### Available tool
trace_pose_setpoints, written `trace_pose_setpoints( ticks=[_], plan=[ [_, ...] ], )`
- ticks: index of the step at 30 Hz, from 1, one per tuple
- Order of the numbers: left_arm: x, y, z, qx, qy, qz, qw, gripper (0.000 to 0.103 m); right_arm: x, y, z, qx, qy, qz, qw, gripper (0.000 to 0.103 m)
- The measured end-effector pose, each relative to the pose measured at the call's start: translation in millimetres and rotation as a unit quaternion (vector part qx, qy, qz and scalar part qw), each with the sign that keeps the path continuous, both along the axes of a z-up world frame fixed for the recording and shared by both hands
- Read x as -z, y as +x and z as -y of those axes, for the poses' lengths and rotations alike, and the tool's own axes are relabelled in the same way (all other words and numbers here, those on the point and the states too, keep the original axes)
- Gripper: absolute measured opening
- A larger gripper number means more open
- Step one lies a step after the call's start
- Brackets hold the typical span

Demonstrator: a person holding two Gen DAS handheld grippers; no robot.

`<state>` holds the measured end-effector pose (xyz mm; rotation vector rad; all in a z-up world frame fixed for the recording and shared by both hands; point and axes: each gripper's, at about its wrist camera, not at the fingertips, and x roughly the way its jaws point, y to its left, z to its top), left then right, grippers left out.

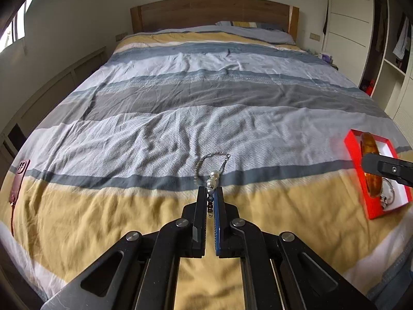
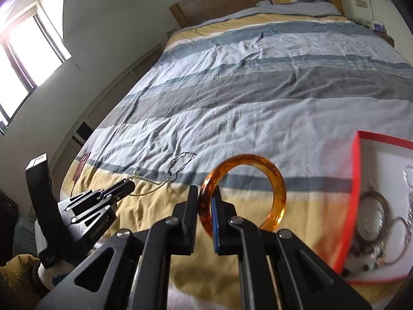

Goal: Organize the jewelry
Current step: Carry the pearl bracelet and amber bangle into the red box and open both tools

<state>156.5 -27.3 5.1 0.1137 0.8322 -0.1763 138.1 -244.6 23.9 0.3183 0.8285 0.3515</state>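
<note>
A translucent amber bangle [image 2: 258,178], mottled with darker flecks, is pinched by its rim in the closed right gripper [image 2: 205,201] above the striped bedspread [image 2: 258,98]. A beaded strand with pearls [image 1: 213,178] is clamped in the closed left gripper [image 1: 210,196], a silver chain [image 1: 206,161] lying beyond. A red box [image 2: 353,180] of jewelry sits at the right.

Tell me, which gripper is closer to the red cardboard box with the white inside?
Right. The right gripper, clamping an amber bangle, is beside the red box. The left gripper, clamping a beaded pearl strand, is farther away over the bedspread.
</note>
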Motion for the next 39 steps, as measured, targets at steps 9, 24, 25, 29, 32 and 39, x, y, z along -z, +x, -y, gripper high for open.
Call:
trace_pose_setpoints(
  ticks=[9,24,25,29,32,39],
  plan=[
    [-36,-67,19,0.041,-0.003,0.033,0.9986,0.005,-28,-81,38,0.045,0.011,0.043,0.998,0.009],
    [-83,-141,86,0.126,-0.011,0.068,0.9896,0.005,-36,-173,106,0.11,0.034,0.081,0.99,0.009],
    [-85,-142,92,0.133,-0.011,0.067,0.9888,0.005,-35,-177,114,0.118,0.037,0.082,0.989,0.009],
    [-93,-142,115,0.152,-0.011,0.065,0.9861,0.005,-29,-185,140,0.14,0.039,0.08,0.986,0.009],
    [-103,-136,135,0.167,-0.015,0.065,0.9837,0.005,-26,-185,158,0.153,0.034,0.077,0.985,0.009],
    [-142,-109,191,0.201,-0.032,0.089,0.9751,0.005,-26,-169,196,0.163,0.018,0.071,0.984,0.009]
  ],
)
